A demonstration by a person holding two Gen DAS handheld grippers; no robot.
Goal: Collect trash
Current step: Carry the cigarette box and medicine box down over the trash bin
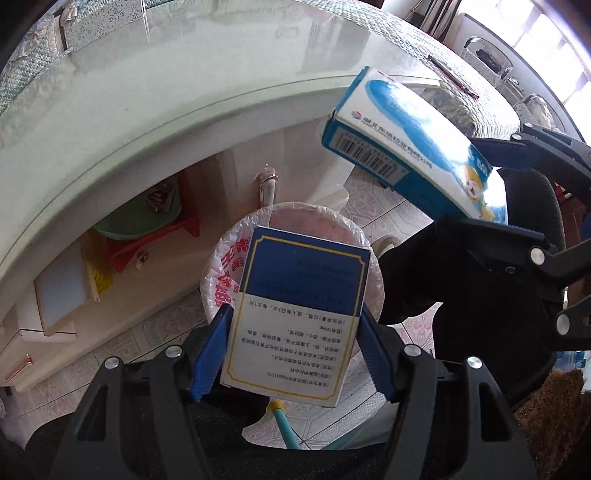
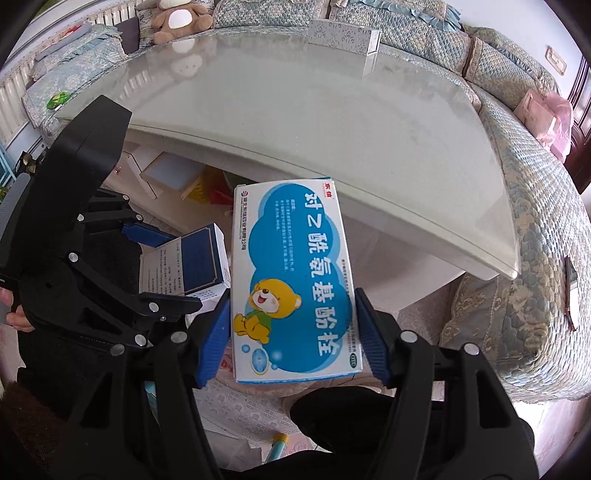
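My left gripper (image 1: 293, 321) is shut on a dark blue and white medicine box (image 1: 295, 310) and holds it right above a bin lined with a white plastic bag (image 1: 225, 273) on the floor. My right gripper (image 2: 291, 325) is shut on a light blue and white box with a cartoon bear (image 2: 291, 280). That box also shows in the left wrist view (image 1: 406, 144), up and to the right of the bin. The left gripper's box shows in the right wrist view (image 2: 192, 262), to the left and lower.
A glass-topped white coffee table (image 2: 332, 122) stands just beyond the bin, with a patterned white box (image 2: 343, 35) at its far edge. A quilted sofa (image 2: 535, 221) wraps around it. A red stool (image 1: 147, 236) and a drawer (image 1: 66, 288) sit under the table.
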